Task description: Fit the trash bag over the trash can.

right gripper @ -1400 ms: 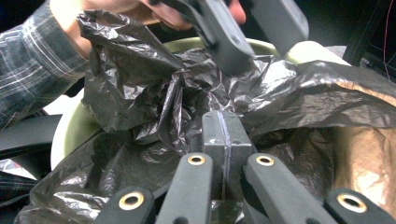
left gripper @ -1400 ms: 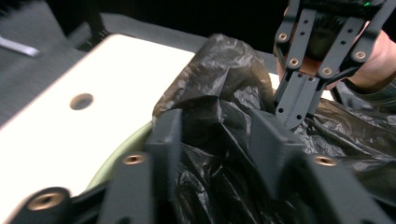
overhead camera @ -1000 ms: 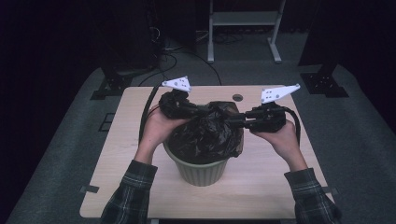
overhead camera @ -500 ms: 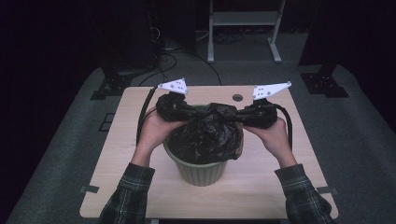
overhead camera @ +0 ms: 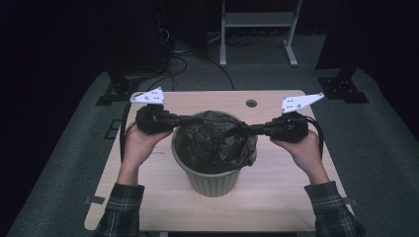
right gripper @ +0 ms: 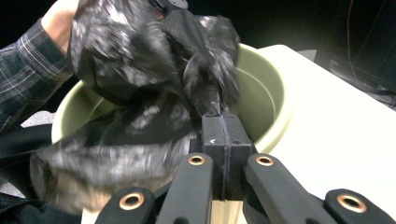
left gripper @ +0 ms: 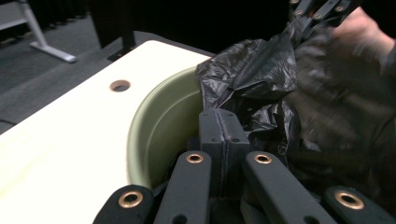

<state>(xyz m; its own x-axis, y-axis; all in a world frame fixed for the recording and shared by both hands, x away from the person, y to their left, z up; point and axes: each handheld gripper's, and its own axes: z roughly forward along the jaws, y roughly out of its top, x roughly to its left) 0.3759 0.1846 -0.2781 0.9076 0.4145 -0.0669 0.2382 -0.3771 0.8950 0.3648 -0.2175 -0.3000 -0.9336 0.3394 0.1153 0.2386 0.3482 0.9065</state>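
Lining the bin, mid-step: a person is stretching a black trash bag (overhead camera: 215,140) open across the mouth of the green waste bin (overhead camera: 210,180), which is sitting mid-table (overhead camera: 276,197) near the person's edge. Left gripper (overhead camera: 185,120) is pinching the bag's hem at the bin's left rim, jaws closed flat on the plastic; in the left gripper view the pads (left gripper: 223,135) are meeting with film bunching right past them and bare green inner wall (left gripper: 163,130) showing beside it. Right gripper (overhead camera: 236,131) is likewise clamped on the bag (right gripper: 154,70), closer to the centre-right of the opening, pads (right gripper: 223,135) pressing together with a twisted gather of film rising from them. Both hands are pulling outward and apart, so the bag mouth is spreading but sagging inside the bin, not yet folded over the rim (right gripper: 275,93). My read: opening is roughly half done. Next move likely needs each clamped edge carried out past the rim and down the outer wall, keeping tension even so the thin film is not tearing or slipping out of the jaws; right side has further to go than left.
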